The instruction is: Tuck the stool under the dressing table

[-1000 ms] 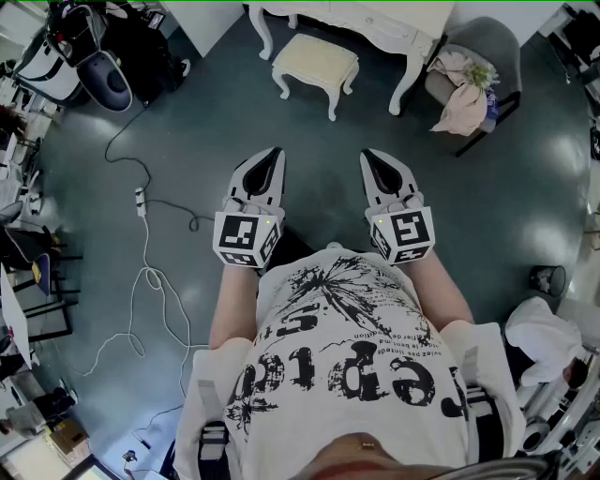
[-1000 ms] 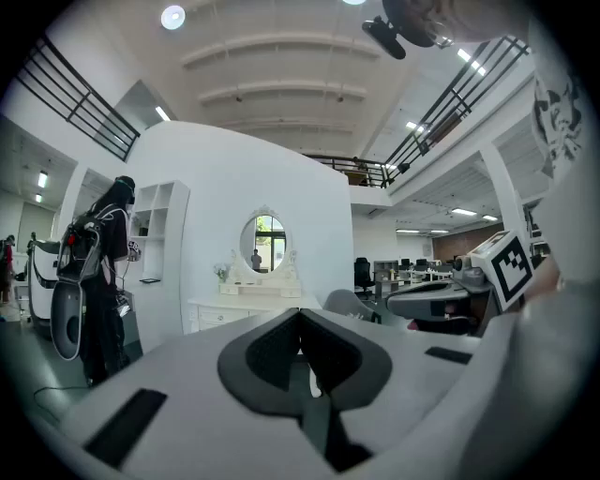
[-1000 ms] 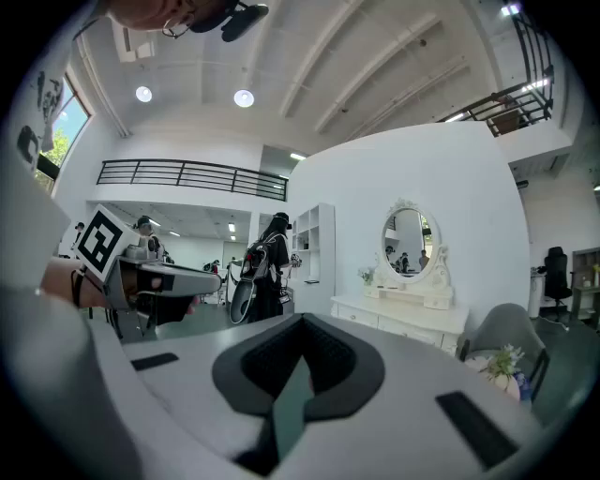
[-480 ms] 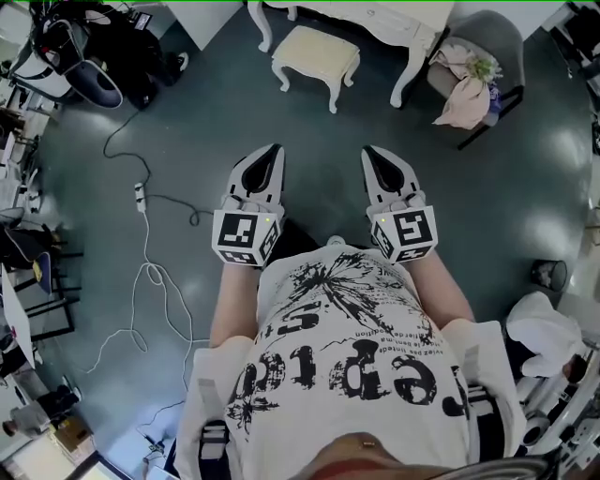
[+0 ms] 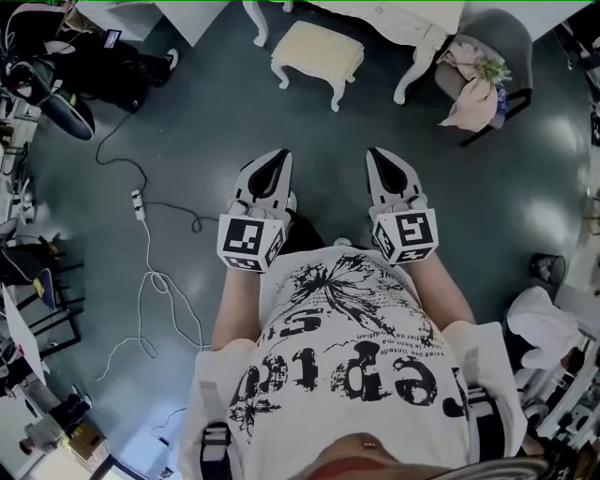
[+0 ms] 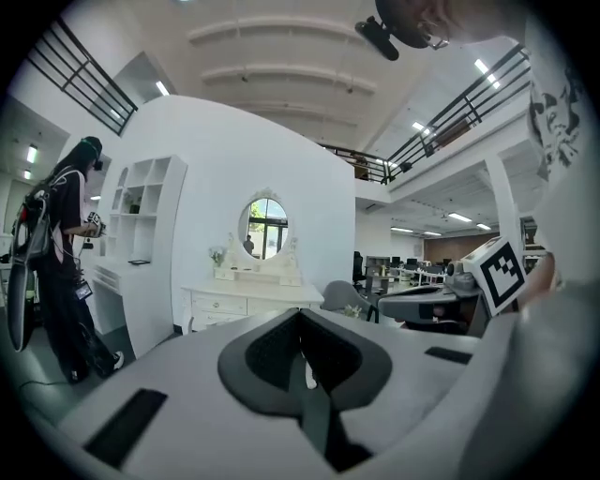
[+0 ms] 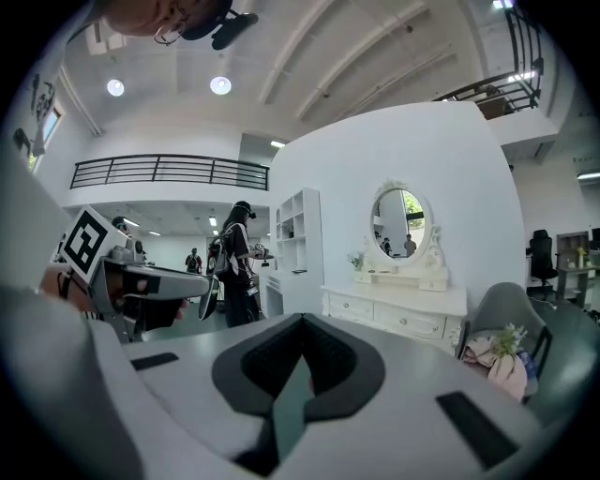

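A cream-cushioned white stool (image 5: 317,52) stands on the dark floor in front of the white dressing table (image 5: 412,21), at the top of the head view, out from under it. My left gripper (image 5: 276,157) and right gripper (image 5: 381,156) are held side by side in front of my body, well short of the stool. Both are shut with nothing in them. The left gripper (image 6: 301,317) points at the dressing table (image 6: 246,302) with its oval mirror (image 6: 267,223). The right gripper (image 7: 300,321) faces the same table (image 7: 398,314). The jaws hide the stool in both gripper views.
A grey chair with pink cloth (image 5: 476,73) stands right of the table. A white cable (image 5: 150,274) and power strip (image 5: 138,201) lie on the floor at left. A person in black (image 6: 58,272) stands by white shelves (image 6: 141,216). Equipment and bags crowd the left edge.
The stool and table have drifted slightly up and right in the head view as the view shifted. Both grippers keep their pose and stay shut.
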